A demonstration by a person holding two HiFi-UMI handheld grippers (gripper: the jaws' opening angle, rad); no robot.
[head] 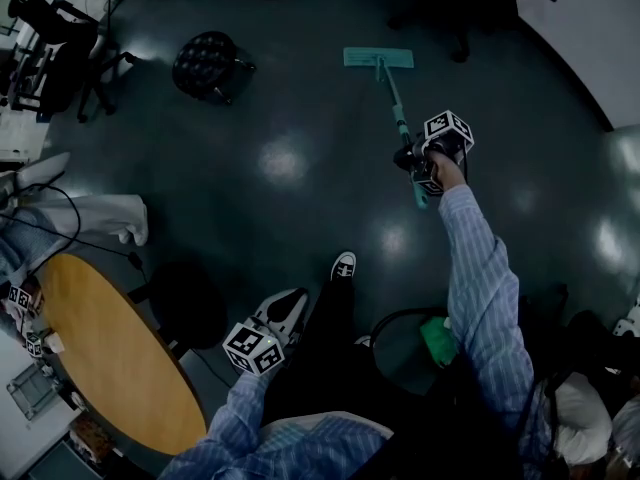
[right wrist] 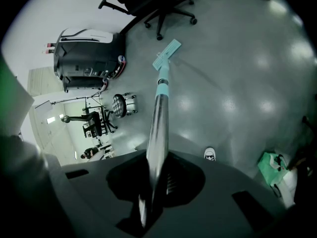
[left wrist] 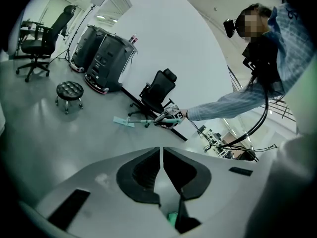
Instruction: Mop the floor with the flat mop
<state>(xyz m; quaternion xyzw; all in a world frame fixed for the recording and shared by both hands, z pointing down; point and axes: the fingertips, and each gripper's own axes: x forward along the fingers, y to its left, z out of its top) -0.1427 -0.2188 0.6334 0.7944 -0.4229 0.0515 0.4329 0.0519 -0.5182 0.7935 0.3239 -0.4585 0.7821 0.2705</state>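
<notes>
The flat mop has a teal head (head: 378,58) lying flat on the dark floor ahead of me. Its handle (head: 397,113) slants back to my right gripper (head: 418,168), which is shut on it at arm's length. In the right gripper view the handle (right wrist: 158,118) runs from between the jaws up to the mop head (right wrist: 167,54). My left gripper (head: 275,323) hangs low by my body, shut with nothing in it. Its pads (left wrist: 148,175) meet in the left gripper view, where the mop (left wrist: 125,121) shows far off.
A black tufted stool (head: 208,63) stands left of the mop head. Office chairs (head: 50,48) crowd the far left corner. A round wooden table (head: 110,358) is at my near left, and a green bag (head: 437,338) by my right side. Black machines (left wrist: 106,58) line the curved wall.
</notes>
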